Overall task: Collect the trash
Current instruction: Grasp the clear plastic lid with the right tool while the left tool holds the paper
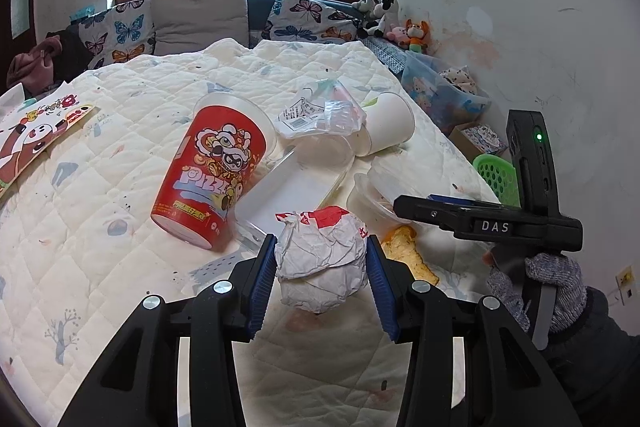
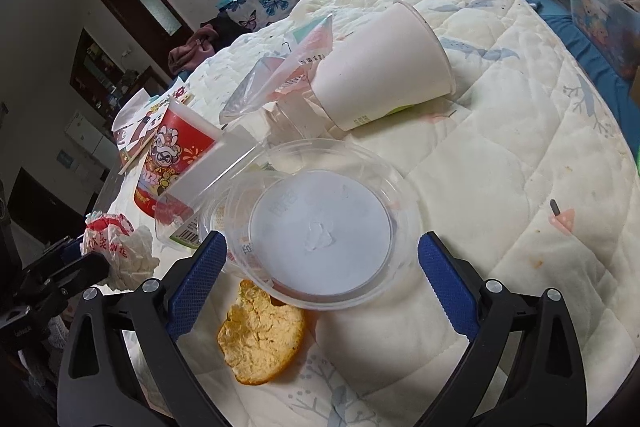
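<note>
My left gripper (image 1: 322,247) is shut on a crumpled white and red paper wrapper (image 1: 322,259), held just above the quilted table cover; the wrapper also shows in the right wrist view (image 2: 116,247). My right gripper (image 2: 322,247) is open, its blue pads either side of a clear plastic lid (image 2: 320,223) that lies partly on a bitten piece of bread (image 2: 260,339). A red pizza-print cup (image 1: 208,179) lies tipped to the left. A white paper cup (image 2: 380,67) lies on its side, next to clear plastic wrap (image 1: 328,111).
A white box lid (image 1: 288,191) lies between the cups. A printed paper sheet (image 1: 32,143) sits at the left edge. A green basket (image 1: 496,175) and storage bins (image 1: 440,87) stand right of the table. Pillows (image 1: 200,15) are behind.
</note>
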Tool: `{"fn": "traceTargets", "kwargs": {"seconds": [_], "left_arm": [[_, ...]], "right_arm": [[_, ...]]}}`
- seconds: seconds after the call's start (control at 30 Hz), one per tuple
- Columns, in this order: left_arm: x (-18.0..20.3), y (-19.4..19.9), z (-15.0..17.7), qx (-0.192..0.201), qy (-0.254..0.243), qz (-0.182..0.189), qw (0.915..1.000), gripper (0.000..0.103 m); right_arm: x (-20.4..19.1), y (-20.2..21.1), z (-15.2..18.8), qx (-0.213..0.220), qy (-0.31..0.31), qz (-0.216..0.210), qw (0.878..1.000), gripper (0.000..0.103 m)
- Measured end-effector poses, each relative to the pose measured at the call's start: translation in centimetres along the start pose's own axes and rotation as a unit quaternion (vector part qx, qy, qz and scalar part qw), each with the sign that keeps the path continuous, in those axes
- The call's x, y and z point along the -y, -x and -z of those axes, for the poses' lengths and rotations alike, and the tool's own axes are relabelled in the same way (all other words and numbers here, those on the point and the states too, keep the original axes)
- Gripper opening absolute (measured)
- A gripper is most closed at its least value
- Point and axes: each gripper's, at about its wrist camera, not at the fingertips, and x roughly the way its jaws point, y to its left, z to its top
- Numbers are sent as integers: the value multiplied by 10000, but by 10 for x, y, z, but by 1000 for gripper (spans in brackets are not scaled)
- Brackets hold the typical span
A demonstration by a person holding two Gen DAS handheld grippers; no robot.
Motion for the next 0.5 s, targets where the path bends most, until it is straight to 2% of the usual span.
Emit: {"fn": "traceTargets", "kwargs": {"seconds": [0.2,0.3,0.5], "left_arm": [[-4,-2,-1,-18,33,11,10000,43],[-4,-3,-1,-34,31,14,10000,43],[0,-1,-2,-21,-27,47,10000,43]], "right_arm": [[-4,-7,-2,-11,45,99,9999,96],[-6,-8,-1,24,87,176,9998,91],[-6,2,0,220,37,167,9996,91]]}}
